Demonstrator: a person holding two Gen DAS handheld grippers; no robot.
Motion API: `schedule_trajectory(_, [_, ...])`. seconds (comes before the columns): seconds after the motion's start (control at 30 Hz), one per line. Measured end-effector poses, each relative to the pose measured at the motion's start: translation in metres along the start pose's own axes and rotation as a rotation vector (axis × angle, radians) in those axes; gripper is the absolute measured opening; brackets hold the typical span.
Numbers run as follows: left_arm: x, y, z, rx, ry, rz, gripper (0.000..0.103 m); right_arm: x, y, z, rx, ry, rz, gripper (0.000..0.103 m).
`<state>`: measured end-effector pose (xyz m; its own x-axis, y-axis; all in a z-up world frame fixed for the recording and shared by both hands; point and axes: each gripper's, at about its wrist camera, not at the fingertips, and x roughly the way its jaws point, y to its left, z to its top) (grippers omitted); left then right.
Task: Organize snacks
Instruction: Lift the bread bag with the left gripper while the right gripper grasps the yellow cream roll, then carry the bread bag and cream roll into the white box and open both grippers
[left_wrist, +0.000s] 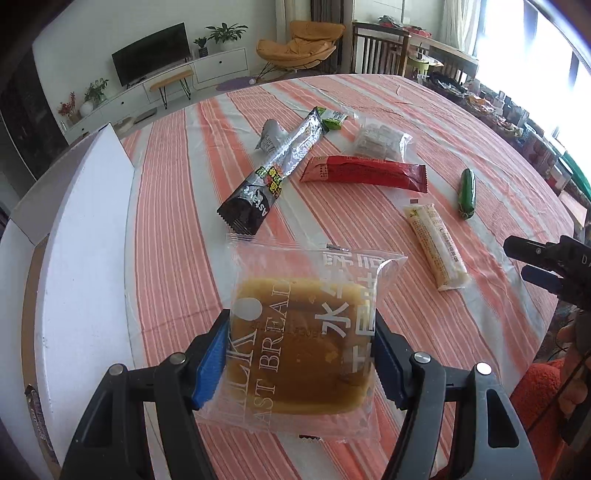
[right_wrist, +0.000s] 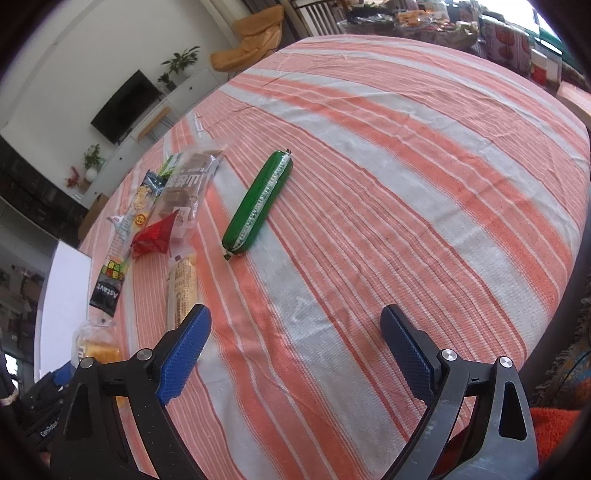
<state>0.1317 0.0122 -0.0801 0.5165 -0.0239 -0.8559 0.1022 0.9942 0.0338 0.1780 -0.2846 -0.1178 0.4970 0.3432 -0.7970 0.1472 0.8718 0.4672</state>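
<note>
A clear packet of brown toast bread lies low over the striped cloth, and my left gripper has its blue pads pressed against the packet's two sides. My right gripper stands open over bare cloth with nothing between its fingers; it also shows at the right edge of the left wrist view. A green sausage lies ahead of it, a cream stick packet to its left. The bread packet shows at the far left of the right wrist view.
Further up the table lie a long black packet, a red packet, a clear pack of squares, a small green packet and a silver one. A white box stands at the left edge.
</note>
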Motion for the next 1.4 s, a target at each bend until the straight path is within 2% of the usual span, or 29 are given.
schedule_trajectory(0.03, [-0.001, 0.0, -0.004, 0.005, -0.004, 0.006, 0.069, -0.002, 0.008, -0.002, 0.002, 0.012, 0.046, 0.092])
schedule_trajectory(0.1, [0.004, -0.001, -0.007, 0.013, 0.006, 0.005, 0.07, -0.004, 0.035, -0.004, -0.057, 0.024, 0.079, 0.092])
schedule_trajectory(0.2, [0.014, -0.002, -0.006, 0.027, 0.021, 0.006, 0.071, 0.018, 0.081, 0.002, -0.176, 0.115, 0.037, 0.092])
schedule_trajectory(0.3, [0.021, -0.002, -0.006, 0.037, 0.027, 0.021, 0.071, 0.044, 0.108, 0.008, -0.243, 0.169, -0.072, 0.088])
schedule_trajectory(0.4, [0.023, -0.004, -0.009, 0.064, 0.024, 0.027, 0.072, 0.071, 0.121, 0.005, -0.286, 0.237, -0.15, 0.072])
schedule_trajectory(0.43, [0.023, -0.005, -0.011, 0.074, 0.019, 0.029, 0.071, 0.075, 0.124, 0.003, -0.296, 0.237, -0.175, 0.062])
schedule_trajectory(0.47, [0.022, -0.005, -0.012, 0.079, 0.013, 0.027, 0.071, 0.074, 0.128, 0.002, -0.323, 0.217, -0.211, 0.047])
schedule_trajectory(0.53, [0.019, -0.003, -0.013, 0.068, 0.009, 0.015, 0.069, 0.072, 0.133, -0.002, -0.364, 0.206, -0.253, 0.03])
schedule_trajectory(0.7, [-0.005, 0.006, -0.021, -0.006, -0.025, -0.08, 0.068, 0.042, 0.118, -0.01, -0.339, 0.175, -0.165, 0.03])
schedule_trajectory(0.87, [-0.042, 0.007, -0.028, -0.061, -0.067, -0.19, 0.068, 0.001, 0.078, -0.011, -0.156, 0.13, 0.049, 0.03])
schedule_trajectory(1.07, [-0.09, 0.002, -0.033, -0.075, -0.124, -0.281, 0.068, -0.031, 0.06, -0.015, -0.02, 0.123, 0.262, 0.03])
schedule_trajectory(1.2, [-0.121, 0.012, -0.031, -0.131, -0.166, -0.345, 0.068, -0.034, 0.061, -0.019, 0.007, 0.136, 0.338, 0.03])
schedule_trajectory(1.4, [-0.171, 0.05, -0.031, -0.211, -0.254, -0.372, 0.068, -0.035, 0.072, -0.031, 0.008, 0.165, 0.398, 0.03])
